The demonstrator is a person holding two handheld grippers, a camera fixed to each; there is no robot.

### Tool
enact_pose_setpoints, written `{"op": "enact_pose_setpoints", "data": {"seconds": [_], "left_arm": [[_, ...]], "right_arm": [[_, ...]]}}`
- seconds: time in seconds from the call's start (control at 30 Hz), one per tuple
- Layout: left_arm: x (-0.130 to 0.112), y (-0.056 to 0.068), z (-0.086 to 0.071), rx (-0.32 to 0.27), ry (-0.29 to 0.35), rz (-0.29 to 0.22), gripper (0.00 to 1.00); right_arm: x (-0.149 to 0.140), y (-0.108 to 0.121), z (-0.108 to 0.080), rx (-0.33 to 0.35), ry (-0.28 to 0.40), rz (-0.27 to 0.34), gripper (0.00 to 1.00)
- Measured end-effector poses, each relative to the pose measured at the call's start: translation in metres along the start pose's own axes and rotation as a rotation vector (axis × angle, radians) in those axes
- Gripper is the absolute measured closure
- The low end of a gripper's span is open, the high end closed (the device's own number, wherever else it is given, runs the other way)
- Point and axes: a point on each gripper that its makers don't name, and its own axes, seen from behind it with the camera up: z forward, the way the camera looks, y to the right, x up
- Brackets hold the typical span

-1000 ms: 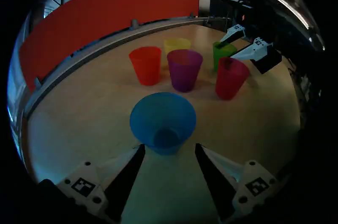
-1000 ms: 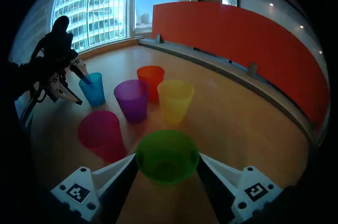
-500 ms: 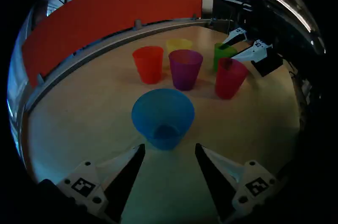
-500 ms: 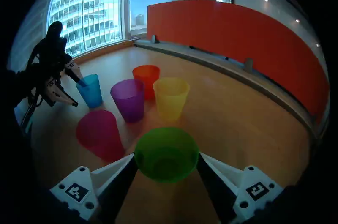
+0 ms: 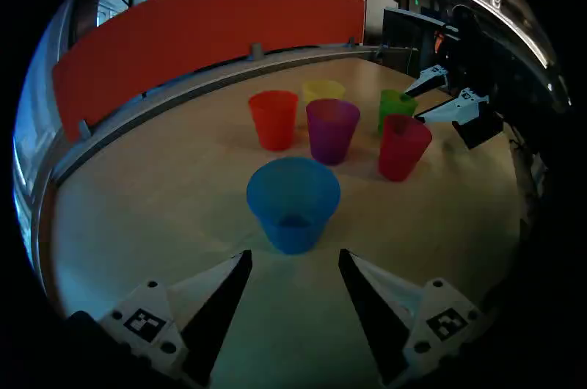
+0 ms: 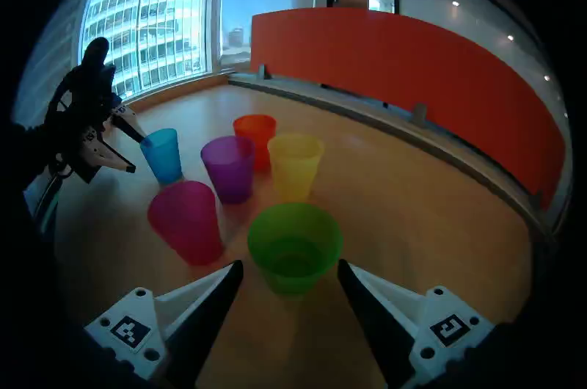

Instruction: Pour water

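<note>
Blue cup (image 5: 293,202) stands free on the table (image 5: 147,205) just ahead of the spread, empty left gripper (image 5: 294,252), and the green cup (image 6: 295,242) before the equally spread right gripper (image 6: 290,263), so a crooked closing could topple either, the green one onto the red cup (image 6: 187,220) just beside it.

6 cups are seen upright on the wooden table (image 6: 425,235). The green cup (image 6: 293,253) is placed just in front of the right gripper (image 6: 288,266), whose fingers are spread wide and are not touching it. Behind it are set the pink cup (image 6: 187,222), purple cup (image 6: 229,167), yellow cup (image 6: 295,164) and orange cup (image 6: 254,136). The blue cup (image 6: 162,155) is found farthest left, just beside the left gripper (image 6: 137,155), whose fingers are parted.
</note>
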Motion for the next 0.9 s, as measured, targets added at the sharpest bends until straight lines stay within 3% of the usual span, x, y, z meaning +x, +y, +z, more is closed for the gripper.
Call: {"op": "enact_pose_setpoints", "data": {"seconds": [0.37, 0.9], "left_arm": [[0.000, -0.015, -0.025, 0.105, 0.058, -0.056, 0.13], [0.025, -0.025, -0.067, 0.237, 0.231, -0.132, 0.12]], "right_arm": [[0.004, -0.001, -0.032, -0.071, 0.067, 0.028, 0.00], [0.038, -0.006, -0.070, -0.219, 0.224, 0.033, 0.00]]}}
